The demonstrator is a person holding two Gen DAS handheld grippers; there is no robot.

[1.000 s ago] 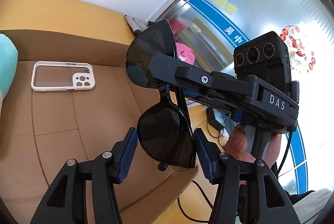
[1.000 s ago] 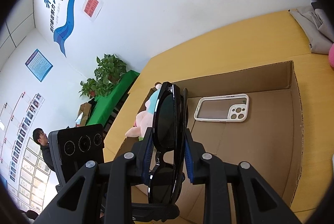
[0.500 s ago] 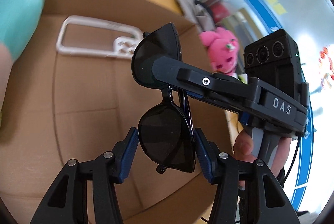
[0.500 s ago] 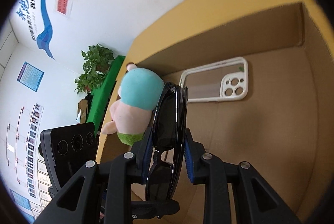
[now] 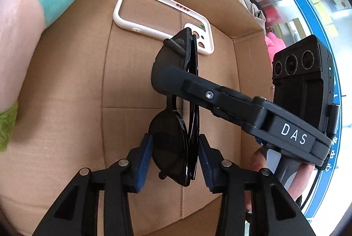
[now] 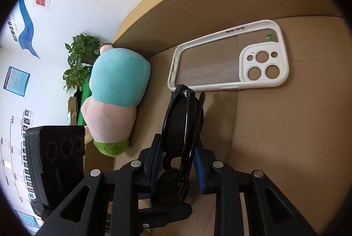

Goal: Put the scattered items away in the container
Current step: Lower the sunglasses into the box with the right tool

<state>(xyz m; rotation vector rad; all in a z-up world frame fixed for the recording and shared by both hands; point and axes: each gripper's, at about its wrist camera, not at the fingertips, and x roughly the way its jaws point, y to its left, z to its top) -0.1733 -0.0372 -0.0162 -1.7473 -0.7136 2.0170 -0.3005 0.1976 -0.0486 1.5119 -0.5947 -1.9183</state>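
Inside the cardboard box lie two things: a white-rimmed phone case with a clear back and a raised camera block of three round holes, flat on the brown floor, and a plush toy in teal, pale pink and fuzzy green, slumped against the box wall near one corner. The left wrist view shows the same case and the toy at the left edge.

Above the box floor hangs a pair of black sunglasses, folded, glossy plastic with dark lenses, held edge-on. The right claw is closed on them, its ribbed blue pads pressing both sides of one lens. The left claw brackets the other lens with its blue pads close on either side, but whether they actually touch the frame I cannot tell. In the right wrist view the sunglasses point toward the near end of the case without touching it.

The right claw's black body, seen from the left camera, carries white letters "DAS". Outside the box, a wall bears a red notice and blue posters with writing too small to read, and a leafy potted plant stands behind the toy. The box has matte corrugated walls and a seamed, flapped bottom.
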